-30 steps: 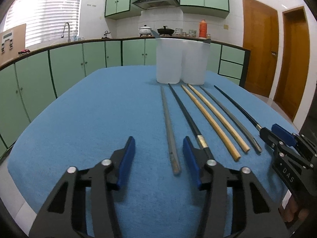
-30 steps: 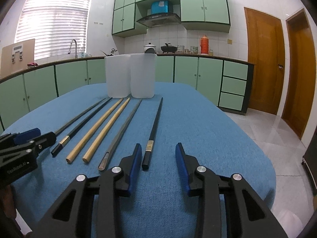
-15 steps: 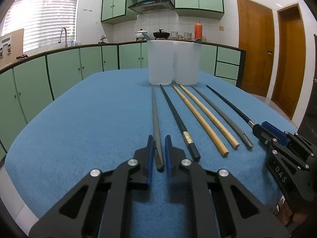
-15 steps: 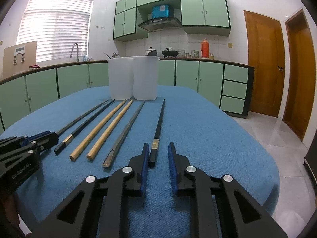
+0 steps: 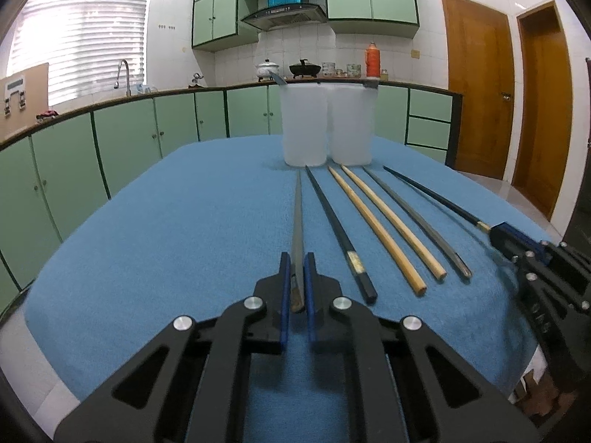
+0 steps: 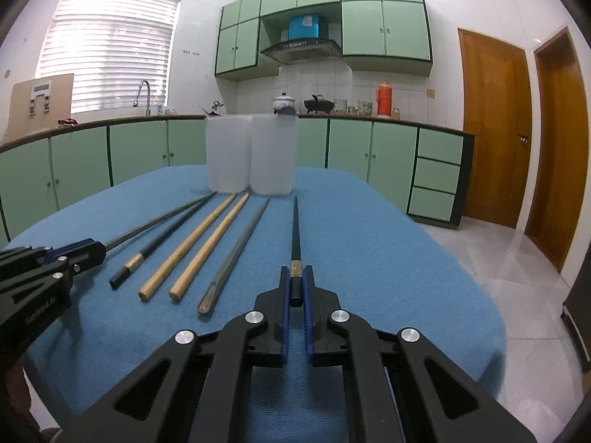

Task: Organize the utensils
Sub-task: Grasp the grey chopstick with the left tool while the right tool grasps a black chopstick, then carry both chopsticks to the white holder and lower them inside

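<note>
Several chopsticks lie side by side on the blue tablecloth [image 5: 166, 240], pointing at two white translucent cups [image 5: 327, 125] at the far end. My left gripper [image 5: 296, 258] is shut on the near end of the leftmost grey chopstick [image 5: 297, 221]. My right gripper [image 6: 296, 271] is shut on the near end of the rightmost black chopstick [image 6: 295, 229]. Between them lie a black chopstick [image 5: 340, 229], two wooden chopsticks [image 5: 384, 225] and a grey one [image 5: 417, 221]. The cups also show in the right wrist view [image 6: 251, 155].
The table's right edge [image 6: 461, 277] drops to a tiled floor. Green kitchen cabinets [image 5: 129, 136] run behind the table. Wooden doors [image 6: 495, 125] stand at the right.
Both grippers went from wide open to shut, each closing on the near end of a chopstick: the left on the grey one, the right on the black one.
</note>
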### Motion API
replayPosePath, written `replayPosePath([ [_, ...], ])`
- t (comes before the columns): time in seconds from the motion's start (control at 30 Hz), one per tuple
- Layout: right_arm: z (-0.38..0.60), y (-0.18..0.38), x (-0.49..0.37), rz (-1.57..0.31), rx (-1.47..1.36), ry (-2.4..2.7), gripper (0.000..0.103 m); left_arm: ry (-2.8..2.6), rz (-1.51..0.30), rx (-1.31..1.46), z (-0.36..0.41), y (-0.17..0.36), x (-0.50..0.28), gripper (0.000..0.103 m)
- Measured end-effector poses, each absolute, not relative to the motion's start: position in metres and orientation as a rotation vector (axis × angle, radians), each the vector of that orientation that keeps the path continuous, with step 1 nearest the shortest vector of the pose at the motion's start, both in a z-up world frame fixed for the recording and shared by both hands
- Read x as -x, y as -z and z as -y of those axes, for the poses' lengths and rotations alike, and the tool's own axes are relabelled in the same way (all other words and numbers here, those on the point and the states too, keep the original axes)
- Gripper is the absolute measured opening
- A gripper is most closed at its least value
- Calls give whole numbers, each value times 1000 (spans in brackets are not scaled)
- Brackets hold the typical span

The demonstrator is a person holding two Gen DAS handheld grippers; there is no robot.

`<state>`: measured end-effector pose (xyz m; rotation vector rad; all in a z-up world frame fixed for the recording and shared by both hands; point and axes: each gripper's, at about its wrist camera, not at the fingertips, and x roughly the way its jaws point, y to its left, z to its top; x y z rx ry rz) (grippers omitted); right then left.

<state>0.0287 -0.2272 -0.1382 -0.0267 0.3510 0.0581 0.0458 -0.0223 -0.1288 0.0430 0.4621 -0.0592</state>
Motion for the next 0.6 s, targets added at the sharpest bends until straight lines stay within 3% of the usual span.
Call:
replayPosePath([
  [0.6,261,30,-34,-236,4,-138,7,88,-305,-19,1,17,-42,6],
])
